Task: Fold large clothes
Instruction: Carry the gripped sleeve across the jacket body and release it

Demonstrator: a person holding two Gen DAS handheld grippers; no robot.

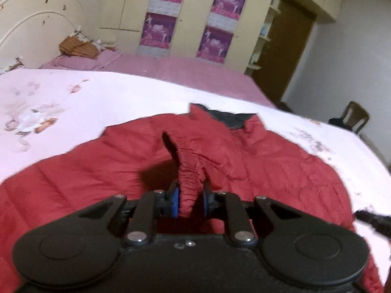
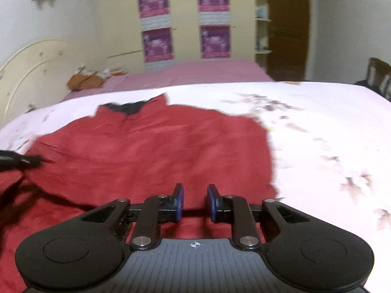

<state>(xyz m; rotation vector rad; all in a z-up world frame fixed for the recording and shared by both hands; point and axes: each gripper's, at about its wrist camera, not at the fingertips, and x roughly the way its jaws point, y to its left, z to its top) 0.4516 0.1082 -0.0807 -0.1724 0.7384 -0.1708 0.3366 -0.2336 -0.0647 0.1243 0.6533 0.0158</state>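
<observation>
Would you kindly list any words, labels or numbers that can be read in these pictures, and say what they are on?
No text can be read.
The purple posters on the wardrobe doors carry print too blurred to read.
The red jacket shows no label.
The right gripper bears only a crosshair mark.

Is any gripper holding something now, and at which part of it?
The left gripper pinches the red jacket by the elastic cuff of a sleeve. The right gripper is open and holds nothing.

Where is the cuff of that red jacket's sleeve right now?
In the left wrist view, the sleeve cuff is pinched in the left gripper, lifted over the middle of the red jacket spread on the bed.
</observation>
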